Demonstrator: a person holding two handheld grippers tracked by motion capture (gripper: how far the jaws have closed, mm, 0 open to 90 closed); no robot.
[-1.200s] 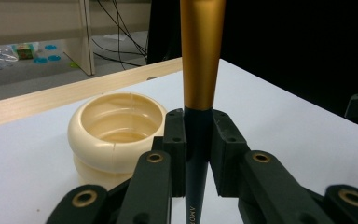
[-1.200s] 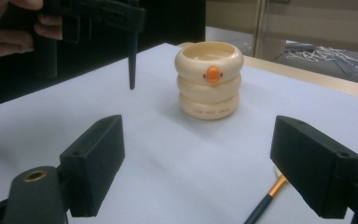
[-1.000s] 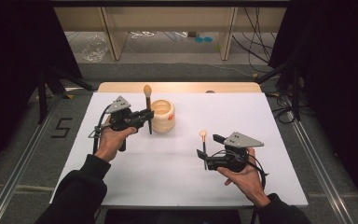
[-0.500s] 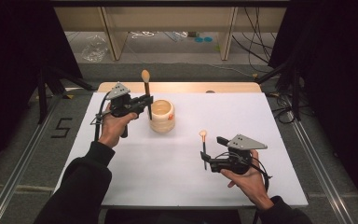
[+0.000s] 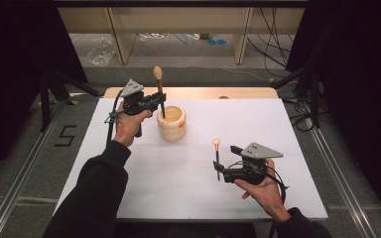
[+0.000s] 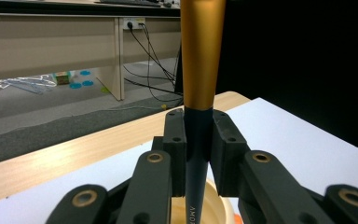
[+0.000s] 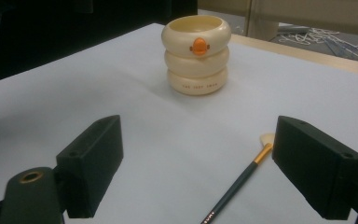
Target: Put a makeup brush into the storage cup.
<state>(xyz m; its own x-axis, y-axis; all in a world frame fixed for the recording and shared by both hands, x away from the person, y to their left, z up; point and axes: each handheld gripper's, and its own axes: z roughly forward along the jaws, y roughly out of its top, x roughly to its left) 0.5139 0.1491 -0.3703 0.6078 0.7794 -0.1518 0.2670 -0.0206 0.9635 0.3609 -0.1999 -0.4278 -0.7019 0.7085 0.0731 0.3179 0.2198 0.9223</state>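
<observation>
In the high view we see the left tongs (image 5: pixel 155 101) in the upper left of the frame, clamped on a brush (image 5: pixel 159 89) that stands nearly upright, its tan head topmost. The brush's lower end hangs over the near rim of the cup (image 5: pixel 171 123), a cream ringed pot just right of the left hand (image 5: pixel 129 121); whether the tip is inside the cup or only above it we cannot tell from this angle. In the left gripper view the jaws press on either side of the dark handle (image 6: pixel 198 140), with the gold ferrule rising out of the top of the frame and the cup's rim low behind the jaws.

The right tongs (image 5: pixel 223 171) sit in the lower right of the high view, held by the right hand (image 5: pixel 263 186), and they are open. A second brush (image 5: pixel 217 157) lies flat on the white counter (image 5: pixel 287 129) just left of them, head pointing up the frame. In the right gripper view that brush (image 7: pixel 242 179) lies near the right jaw, untouched, and the cup (image 7: pixel 196 53) stands well beyond, at top centre, with an orange mark on its upper ring.
</observation>
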